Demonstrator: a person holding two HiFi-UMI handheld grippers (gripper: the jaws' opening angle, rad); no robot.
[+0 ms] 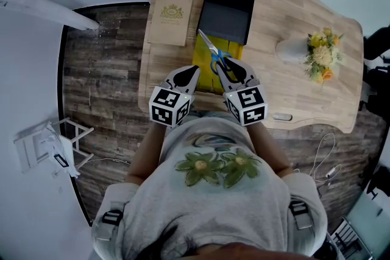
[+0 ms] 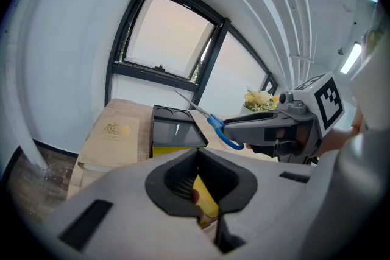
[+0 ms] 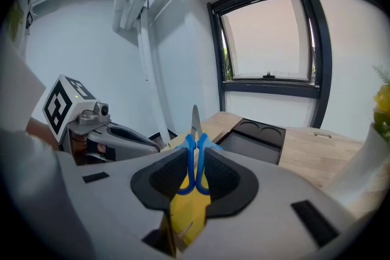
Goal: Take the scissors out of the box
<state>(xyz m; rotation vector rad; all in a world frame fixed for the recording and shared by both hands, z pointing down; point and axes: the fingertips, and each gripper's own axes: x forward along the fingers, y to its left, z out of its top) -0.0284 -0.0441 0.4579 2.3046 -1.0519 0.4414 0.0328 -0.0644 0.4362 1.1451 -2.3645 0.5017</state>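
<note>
- Nearest to the head camera is the person's grey shirt (image 1: 213, 192), which has a green and yellow flower print. Both forearms reach forward from it over the wooden tabletop (image 1: 292, 91).
- The right hand-held gripper (image 1: 229, 66) has its jaws closed on the blue handles of the scissors (image 1: 211, 52). In the right gripper view the two handle loops stand side by side between the dark pads. The metal blades point up past the jaw tips.
- The scissors are held in the air above the yellow box (image 1: 203, 74). Their closed blades point away from the person, toward the black tray (image 1: 228, 9).
- The left hand-held gripper (image 1: 191, 73) is at the left edge of the yellow box. Its jaws are narrow. In the left gripper view a yellow strip of the box wall runs between the dark pads, so this gripper appears to hold the box by that edge.
- The yellow box lies on the tabletop just in front of the person. Its far end meets the black tray.
- The black tray is open on top and has two round recesses at one end.
- A flat tan case (image 1: 170, 20) with a gold emblem lies just beside the tray, on its left.
- Well apart to the right, a white vase (image 1: 291, 49) with yellow flowers stands on the tabletop.
</note>
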